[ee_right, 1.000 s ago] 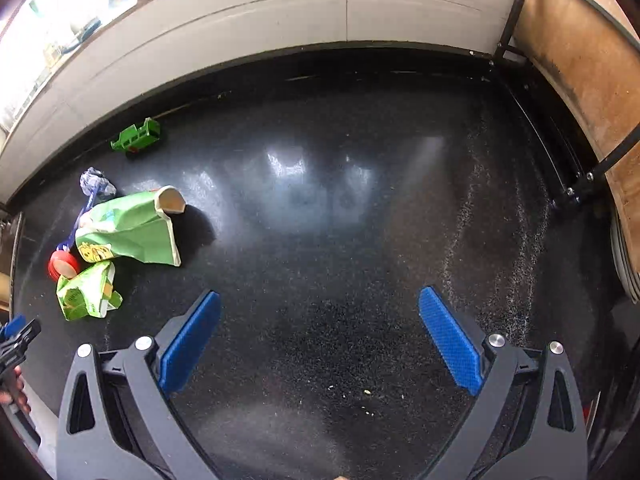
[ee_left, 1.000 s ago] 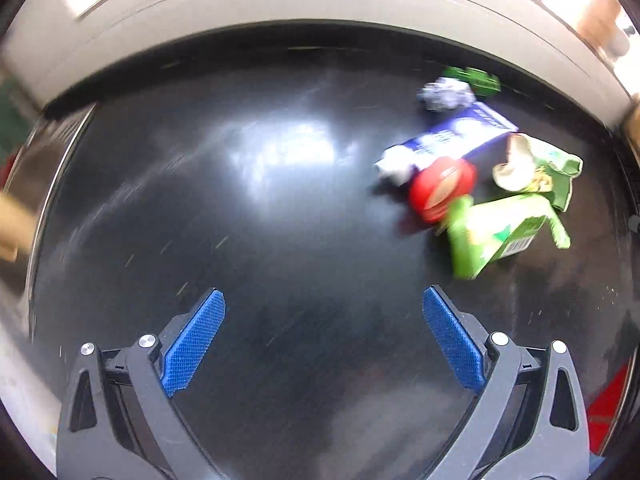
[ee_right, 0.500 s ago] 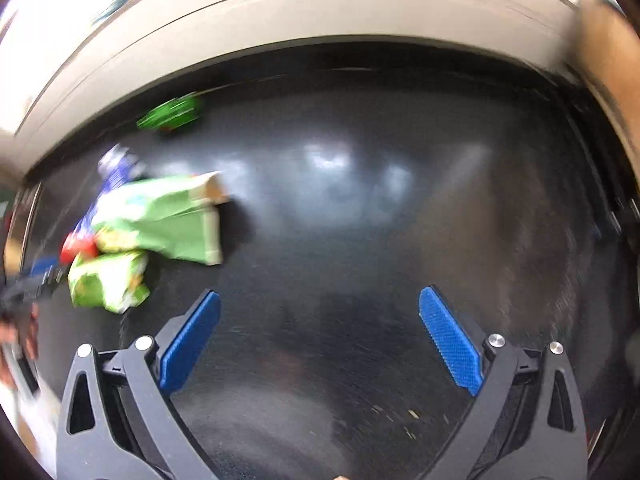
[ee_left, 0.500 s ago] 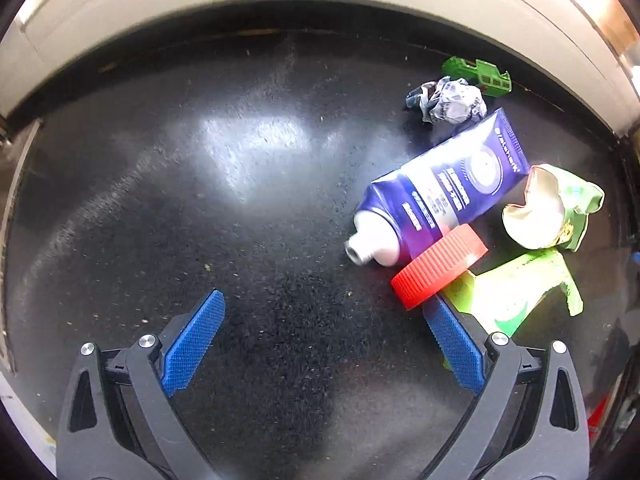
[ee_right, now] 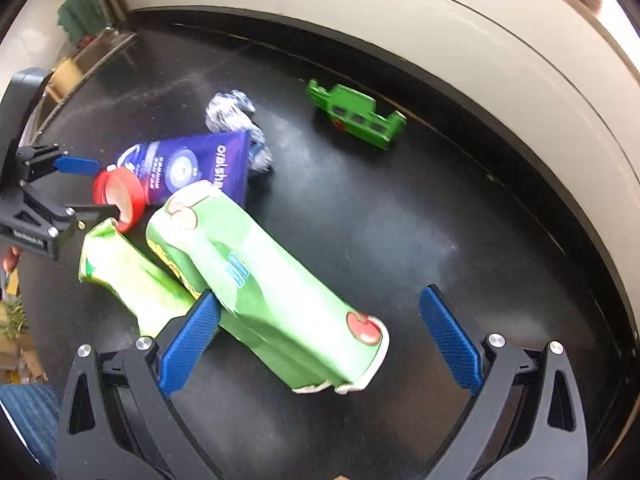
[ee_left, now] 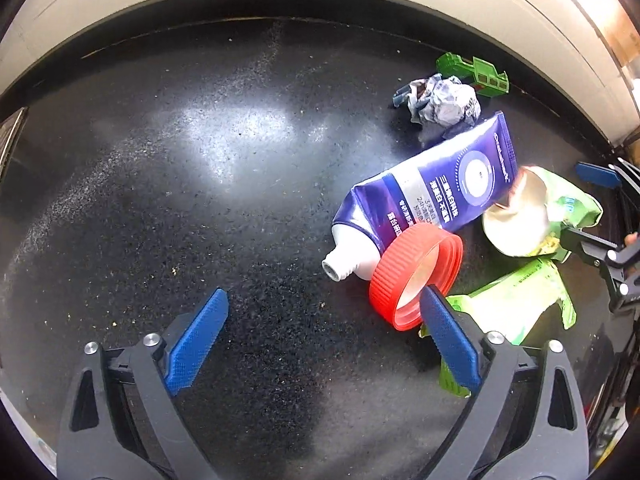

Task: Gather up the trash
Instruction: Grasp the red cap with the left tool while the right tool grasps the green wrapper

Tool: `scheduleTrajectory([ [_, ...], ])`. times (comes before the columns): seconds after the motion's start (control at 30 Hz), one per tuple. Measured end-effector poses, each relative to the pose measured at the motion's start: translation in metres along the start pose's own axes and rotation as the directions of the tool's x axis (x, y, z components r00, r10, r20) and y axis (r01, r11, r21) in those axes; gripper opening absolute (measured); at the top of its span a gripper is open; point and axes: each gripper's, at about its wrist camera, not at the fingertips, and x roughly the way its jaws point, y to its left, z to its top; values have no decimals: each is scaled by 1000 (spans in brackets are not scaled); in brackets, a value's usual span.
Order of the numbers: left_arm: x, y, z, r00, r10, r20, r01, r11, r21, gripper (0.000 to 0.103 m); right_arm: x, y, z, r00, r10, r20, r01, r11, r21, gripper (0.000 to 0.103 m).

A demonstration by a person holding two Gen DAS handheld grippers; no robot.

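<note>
The trash lies in a pile on a black speckled floor [ee_left: 240, 200]. A red cap [ee_left: 416, 276] leans on a purple toothpaste tube [ee_left: 432, 200], with a crumpled paper ball [ee_left: 444, 102] behind them. My left gripper [ee_left: 324, 312] points down with its jaws closing. Its right fingertip is at the cap's rim, and no pad presses on anything. In the right wrist view the cap [ee_right: 120, 200] sits between the tips of the left gripper [ee_right: 94, 188]. My right gripper [ee_right: 320, 320] is open over a crushed green can [ee_right: 272, 288], its left pad at the can's side. A green wrapper [ee_right: 128, 276] lies beside the can.
A green plastic toy [ee_right: 356, 116] lies near the pale wall base [ee_right: 480, 80] along the far edge. A person's blue-clad leg [ee_right: 24, 420] shows at the lower left, and a metal strip [ee_right: 88, 56] runs along the far left. Open floor [ee_left: 180, 160] spreads left of the pile.
My left gripper came closer to the pile, so the red cap now sits at its right fingertip. My right gripper swung left and rolled, bringing the green can between its jaws.
</note>
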Motion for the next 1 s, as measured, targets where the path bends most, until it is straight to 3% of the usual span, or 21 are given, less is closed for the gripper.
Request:
scheduleTrajectory([
  [0.03, -3, 0, -2, 1000, 7, 15, -6, 1000, -8, 83, 1, 0, 3, 1000, 14, 2, -14, 1000, -5, 95],
  [0.07, -8, -1, -4, 999, -1, 35, 1, 1000, -5, 66, 4, 0, 7, 998, 59, -5, -59, 998, -2, 85],
  [0.1, -10, -3, -5, 999, -3, 50, 3, 1000, 4, 39, 7, -1, 10, 992, 128, -4, -128, 992, 21, 79],
  [0.13, -12, -6, -4, 998, -11, 63, 11, 1000, 12, 24, 9, -4, 12, 981, 192, 4, -192, 980, 59, 67],
  [0.2, -12, -8, -3, 998, -18, 52, 19, 1000, -8, 18, 10, -6, 17, 967, 255, 27, -257, 961, 99, 47],
  [0.27, -12, -10, -5, 999, -27, 39, 28, 999, -17, 2, 9, -2, 20, 967, 249, 53, -254, 961, 110, 40],
  [0.53, -38, -13, -17, 997, 7, 71, -5, 1000, -25, 2, -17, -10, 11, 988, 109, 110, -128, 974, 188, 36],
  [0.73, -61, -22, -26, 995, 23, 99, -19, 999, -37, 2, -31, -35, -2, 996, -12, 88, -13, 958, 285, 36],
  [0.87, -69, -25, -34, 995, 32, 98, -29, 999, -38, 2, -40, -51, -17, 994, -57, 97, 19, 935, 355, 36],
  [1.0, -78, -18, -48, 993, 33, 110, -26, 998, -61, 2, -56, -51, -14, 988, -71, 137, 18, 936, 351, 36],
])
